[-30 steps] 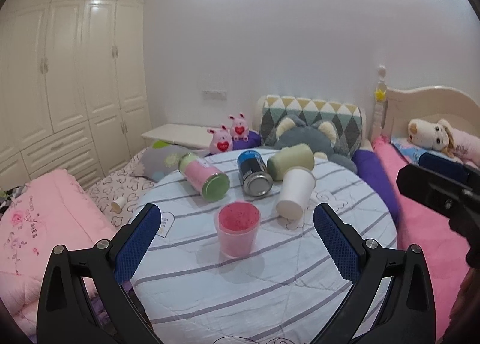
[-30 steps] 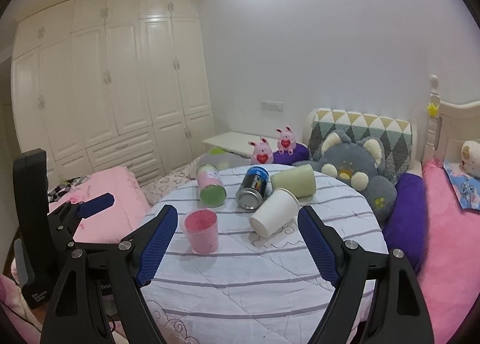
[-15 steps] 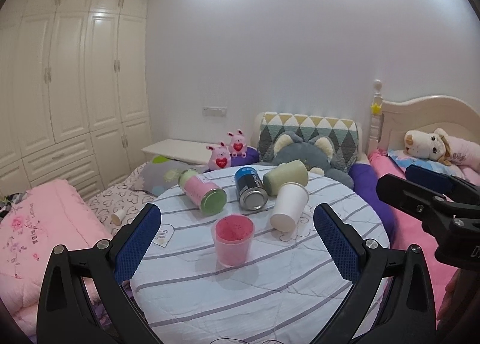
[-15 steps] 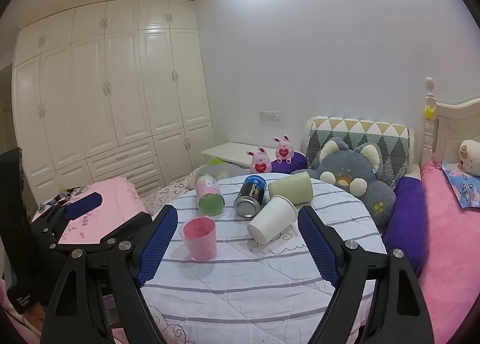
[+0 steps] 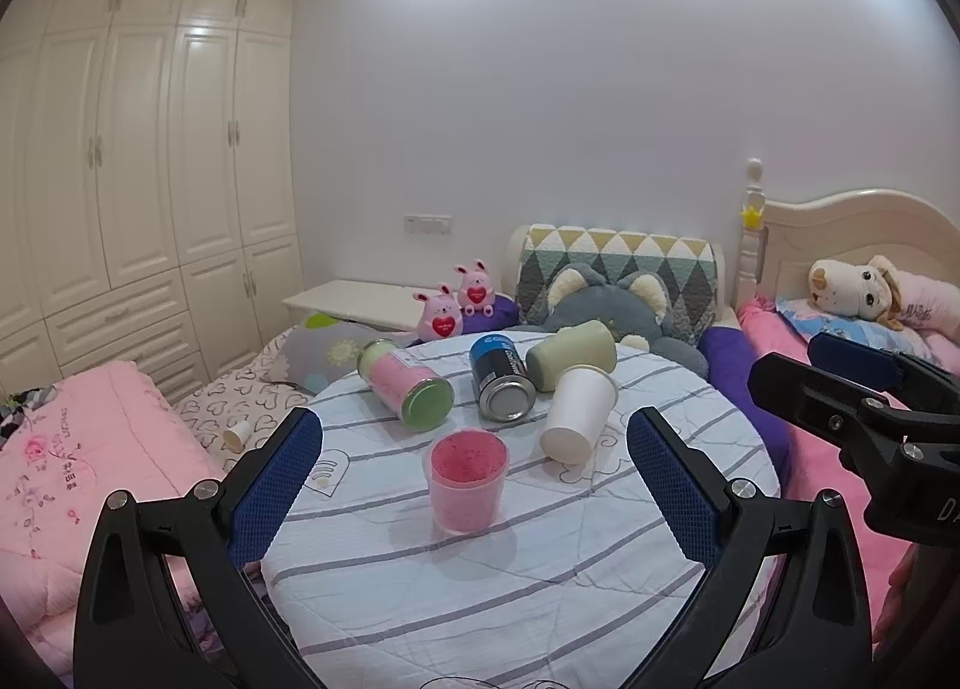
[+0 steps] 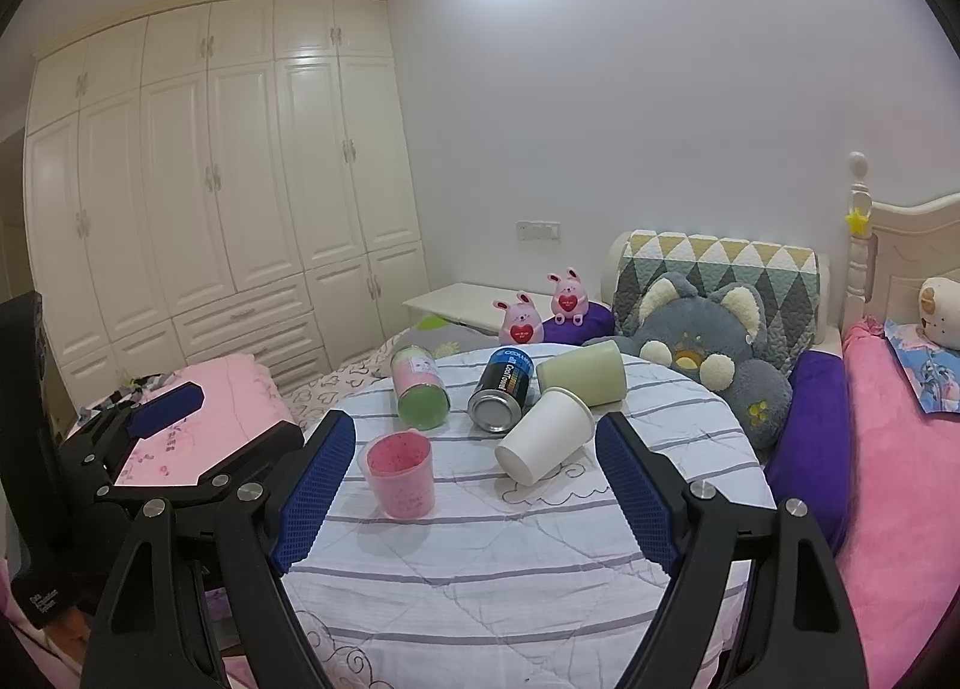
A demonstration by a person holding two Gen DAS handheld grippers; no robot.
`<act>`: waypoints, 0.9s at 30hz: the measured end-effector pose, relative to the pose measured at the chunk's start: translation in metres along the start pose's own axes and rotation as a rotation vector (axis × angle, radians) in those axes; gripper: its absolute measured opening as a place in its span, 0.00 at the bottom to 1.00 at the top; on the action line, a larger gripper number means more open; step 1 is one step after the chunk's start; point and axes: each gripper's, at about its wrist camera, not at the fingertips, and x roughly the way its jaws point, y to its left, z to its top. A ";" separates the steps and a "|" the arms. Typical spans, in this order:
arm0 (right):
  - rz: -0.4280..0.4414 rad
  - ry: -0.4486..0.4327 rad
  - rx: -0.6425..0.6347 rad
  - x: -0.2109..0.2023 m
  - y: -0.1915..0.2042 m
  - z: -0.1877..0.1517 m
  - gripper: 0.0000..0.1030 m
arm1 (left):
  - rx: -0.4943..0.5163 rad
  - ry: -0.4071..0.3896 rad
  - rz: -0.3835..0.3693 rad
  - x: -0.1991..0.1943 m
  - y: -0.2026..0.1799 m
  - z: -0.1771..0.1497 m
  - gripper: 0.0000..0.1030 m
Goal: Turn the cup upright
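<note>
A pink cup (image 5: 468,479) stands upright on the round striped table (image 5: 540,599); it also shows in the right wrist view (image 6: 401,473). A white paper cup (image 5: 577,414) (image 6: 545,437) lies on its side, base toward me. A pale green cup (image 5: 571,354) (image 6: 581,372) lies on its side behind it. My left gripper (image 5: 474,485) is open and empty, level with the pink cup but nearer me. My right gripper (image 6: 474,491) is open and empty, short of the cups.
A blue can (image 5: 501,386) and a pink-and-green can (image 5: 405,389) lie on the table. A grey cat plush (image 6: 708,353), two pink bunnies (image 6: 540,311), a purple cushion (image 6: 810,449) and pink bedding (image 6: 900,479) surround the table. A white wardrobe (image 6: 210,209) stands left.
Both grippers have drawn back and tilted up slightly, so the table sits a little farther away and lower in view. The cups have not moved.
</note>
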 end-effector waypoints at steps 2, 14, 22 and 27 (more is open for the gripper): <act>0.000 0.001 -0.002 0.000 0.001 0.000 0.81 | 0.000 0.000 0.000 0.000 0.000 0.000 1.00; 0.005 0.008 -0.007 0.003 0.000 0.002 0.81 | -0.001 0.010 0.006 0.004 0.002 -0.001 1.00; 0.005 0.008 -0.010 0.003 -0.001 0.004 0.81 | -0.001 0.009 0.008 0.005 0.002 -0.002 1.00; 0.004 0.008 -0.011 0.004 -0.001 0.004 0.81 | -0.004 0.008 0.006 0.007 0.003 -0.003 1.00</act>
